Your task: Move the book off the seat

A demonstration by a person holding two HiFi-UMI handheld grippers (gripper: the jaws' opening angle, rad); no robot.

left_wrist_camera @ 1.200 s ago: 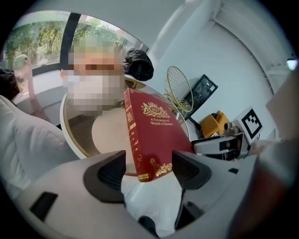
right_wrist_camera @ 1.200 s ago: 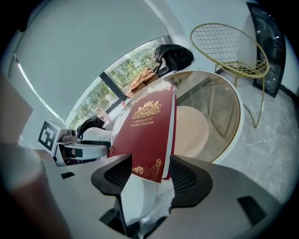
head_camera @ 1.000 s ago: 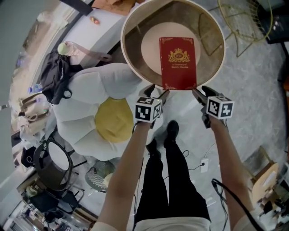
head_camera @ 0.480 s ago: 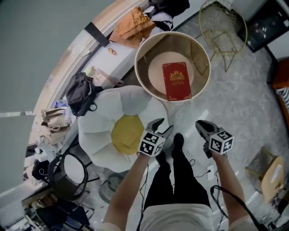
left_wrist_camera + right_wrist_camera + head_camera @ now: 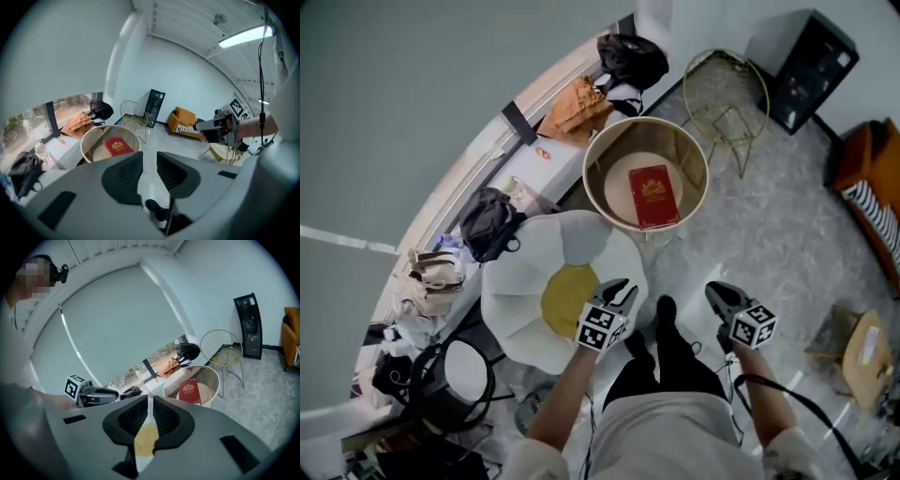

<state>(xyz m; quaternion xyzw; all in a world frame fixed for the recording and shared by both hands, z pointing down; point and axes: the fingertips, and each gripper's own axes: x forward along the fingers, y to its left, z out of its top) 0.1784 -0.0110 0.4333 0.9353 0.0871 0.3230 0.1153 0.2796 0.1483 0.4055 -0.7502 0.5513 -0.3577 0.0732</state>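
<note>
Red book (image 5: 654,196) lies flat on the round seat (image 5: 645,121), upper middle of the head view. Both claws hang well apart from it, down at lower centre. Left gripper (image 5: 623,289) is closing, a slim gap showing, nothing in it. Right gripper (image 5: 712,292) is pinched together, empty too.

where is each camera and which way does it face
Head view: on the head, steeply down at red book in round seat; arms, legs, left gripper, right gripper show.
Left gripper view: on left gripper, jaws closing, nothing between, facing the wire chair; right gripper shows.
Right gripper view: on right gripper, jaws together, facing the window; left gripper shows.
Shared: all three see the book in the seat.
</note>
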